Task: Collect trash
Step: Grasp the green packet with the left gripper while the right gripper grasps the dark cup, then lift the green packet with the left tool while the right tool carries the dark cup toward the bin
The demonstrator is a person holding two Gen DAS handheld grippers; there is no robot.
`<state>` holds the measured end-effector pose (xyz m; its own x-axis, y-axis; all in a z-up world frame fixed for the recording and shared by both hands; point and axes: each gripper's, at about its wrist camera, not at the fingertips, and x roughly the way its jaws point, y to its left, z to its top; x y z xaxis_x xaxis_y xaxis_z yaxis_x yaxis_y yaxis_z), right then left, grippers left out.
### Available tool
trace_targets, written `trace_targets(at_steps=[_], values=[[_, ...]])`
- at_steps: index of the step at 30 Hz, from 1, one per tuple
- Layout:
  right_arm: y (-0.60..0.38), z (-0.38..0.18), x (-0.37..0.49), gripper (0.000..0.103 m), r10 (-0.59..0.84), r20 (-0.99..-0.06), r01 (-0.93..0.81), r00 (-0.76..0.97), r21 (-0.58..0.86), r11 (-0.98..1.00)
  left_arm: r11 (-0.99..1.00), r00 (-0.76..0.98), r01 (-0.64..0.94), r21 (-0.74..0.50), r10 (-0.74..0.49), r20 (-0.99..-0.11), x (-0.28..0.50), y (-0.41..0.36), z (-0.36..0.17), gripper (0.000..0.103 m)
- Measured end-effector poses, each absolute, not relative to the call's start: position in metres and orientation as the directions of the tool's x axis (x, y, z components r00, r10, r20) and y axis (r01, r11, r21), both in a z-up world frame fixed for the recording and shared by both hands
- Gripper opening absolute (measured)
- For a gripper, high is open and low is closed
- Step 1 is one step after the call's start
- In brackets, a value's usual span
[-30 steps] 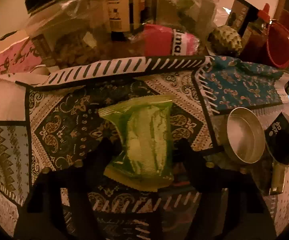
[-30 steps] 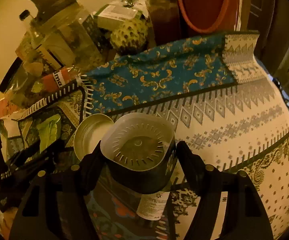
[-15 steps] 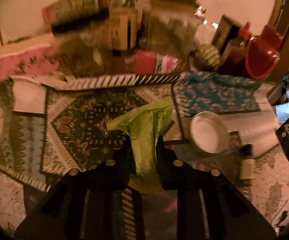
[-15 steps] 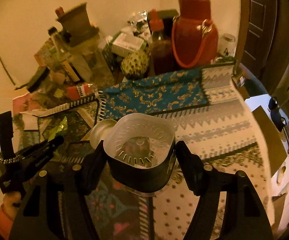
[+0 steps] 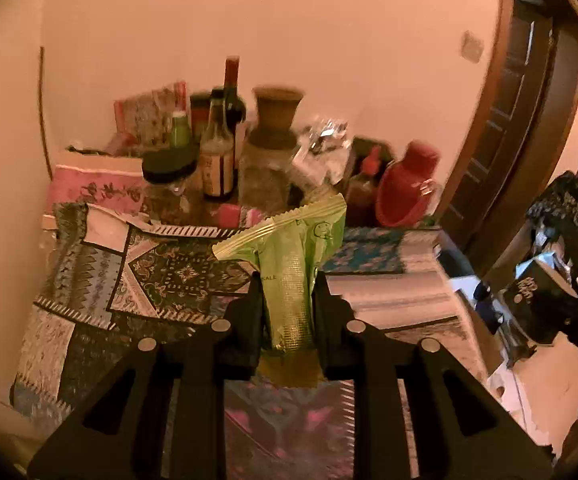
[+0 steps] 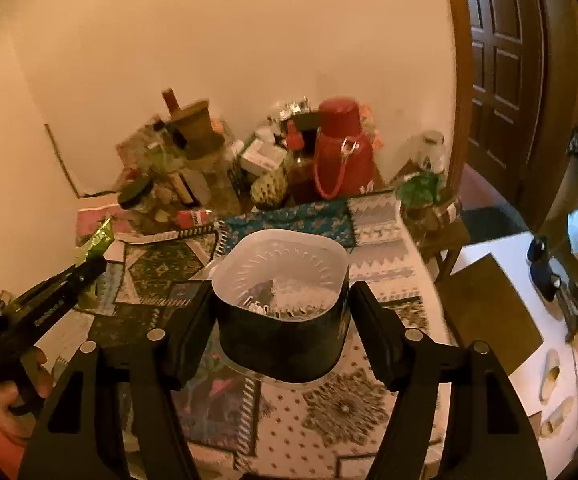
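Observation:
My left gripper [image 5: 287,284] is shut on a green snack wrapper [image 5: 291,268] and holds it up above the patterned tablecloth [image 5: 169,280]. The wrapper's top also shows in the right wrist view [image 6: 97,240], beside the left gripper [image 6: 89,266]. My right gripper [image 6: 281,292] is shut on a black cup with a white inside [image 6: 285,320], held above the table. The right gripper with the cup shows at the far right of the left wrist view [image 5: 537,300].
Bottles and jars [image 5: 217,160], a red flask [image 6: 341,152] and a custard apple [image 6: 269,188] crowd the table's back against the wall. A wooden door [image 6: 501,80] stands at the right. A white surface with a brown board [image 6: 489,312] lies right of the table.
Both grippers have risen and pulled back from the table. The left one closed on the green wrapper and lifted it; the right one carries the cup up.

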<state>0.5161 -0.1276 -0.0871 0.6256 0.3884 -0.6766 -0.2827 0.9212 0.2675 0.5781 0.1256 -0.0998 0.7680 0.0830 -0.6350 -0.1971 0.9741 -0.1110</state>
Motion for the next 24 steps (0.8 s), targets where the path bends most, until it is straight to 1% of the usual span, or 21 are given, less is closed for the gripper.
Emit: trace_targets(at_steps=[6,9,16,24], values=[[-0.155,-0.072,0.483,0.061,0.449,-0.646,-0.367,0.618,0.268,0.891,0.964,0.813,-0.238,-0.120,0.130,-0.568,0.510,0.071,-0.064,0.021],[-0.159,-0.072,0.471,0.060,0.453,-0.639,-0.392,0.622,0.247,0.886,0.961,0.826,-0.243,-0.132,0.133,-0.547,0.480,0.053,-0.054,0.021],[-0.153,-0.093,0.467,0.058,0.495,-0.676,-0.413,0.545,0.297,0.861,0.962,0.822,-0.257,-0.093,0.167,-0.545,0.438,0.028,-0.045,0.021],[-0.147,-0.103,0.444,0.057,0.493,-0.695,-0.399,0.523,0.312,0.862,0.960,0.826,-0.254,-0.119,0.152,-0.543,0.397,0.032,-0.043,0.021]])
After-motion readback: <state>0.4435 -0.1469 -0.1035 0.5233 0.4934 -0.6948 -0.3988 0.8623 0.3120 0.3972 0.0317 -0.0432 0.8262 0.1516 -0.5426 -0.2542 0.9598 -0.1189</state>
